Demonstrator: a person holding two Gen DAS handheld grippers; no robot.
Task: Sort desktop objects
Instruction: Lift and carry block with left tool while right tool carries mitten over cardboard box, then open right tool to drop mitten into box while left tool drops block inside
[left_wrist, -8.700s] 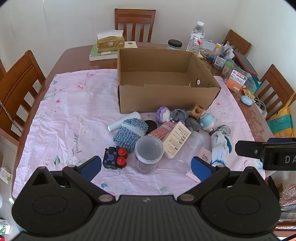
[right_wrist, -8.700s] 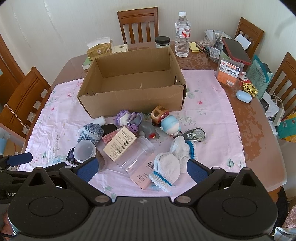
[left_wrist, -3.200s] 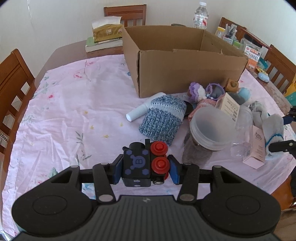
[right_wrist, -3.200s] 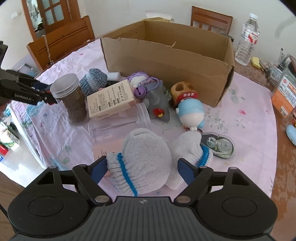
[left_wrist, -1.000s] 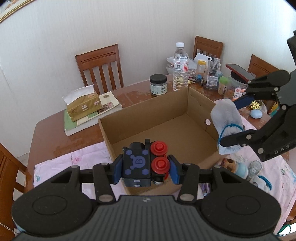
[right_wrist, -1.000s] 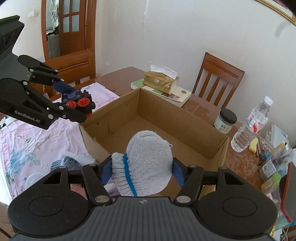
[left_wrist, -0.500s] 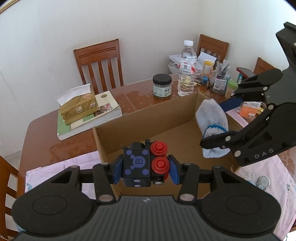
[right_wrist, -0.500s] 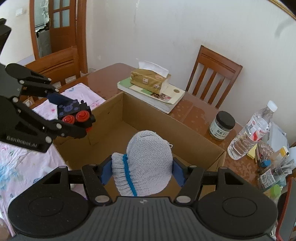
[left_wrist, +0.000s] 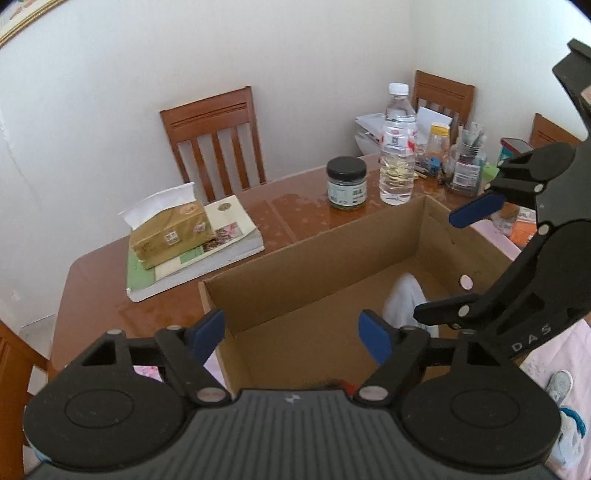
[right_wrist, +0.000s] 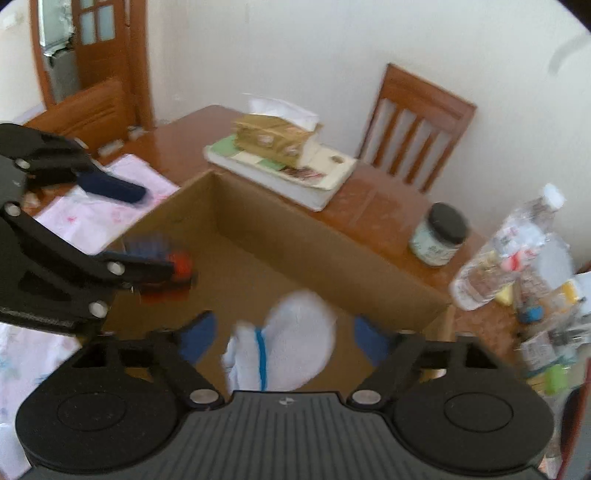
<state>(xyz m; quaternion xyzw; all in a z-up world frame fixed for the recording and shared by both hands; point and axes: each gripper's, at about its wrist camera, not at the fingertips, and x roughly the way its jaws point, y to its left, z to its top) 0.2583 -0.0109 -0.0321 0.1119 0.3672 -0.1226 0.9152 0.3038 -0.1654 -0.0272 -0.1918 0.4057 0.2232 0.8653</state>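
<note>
My left gripper (left_wrist: 291, 334) hangs over the near edge of the open cardboard box (left_wrist: 314, 258), its jaws opening with nothing between the blue pads. In the right wrist view the black toy block with red buttons (right_wrist: 166, 266) is a blur beside the left gripper (right_wrist: 136, 229), loose inside the box (right_wrist: 295, 236). My right gripper (right_wrist: 283, 339) is above the box with its jaws opening. The white sock with a blue stripe (right_wrist: 291, 343) lies between its pads without touching them. From the left wrist view the sock (left_wrist: 406, 295) sits low in the box under the right gripper (left_wrist: 461, 262).
A tissue box (left_wrist: 170, 229) lies on books behind the box. A black-lidded jar (left_wrist: 346, 184) and a water bottle (left_wrist: 397, 147) stand behind it, with cluttered cups (left_wrist: 465, 166) at the far right. Wooden chairs (left_wrist: 218, 144) ring the table. Pink cloth (right_wrist: 96, 218) lies left of the box.
Both grippers have gone from shut to open. The toy block has left the left pads and the sock has slipped free of the right pads, both dropping into the box.
</note>
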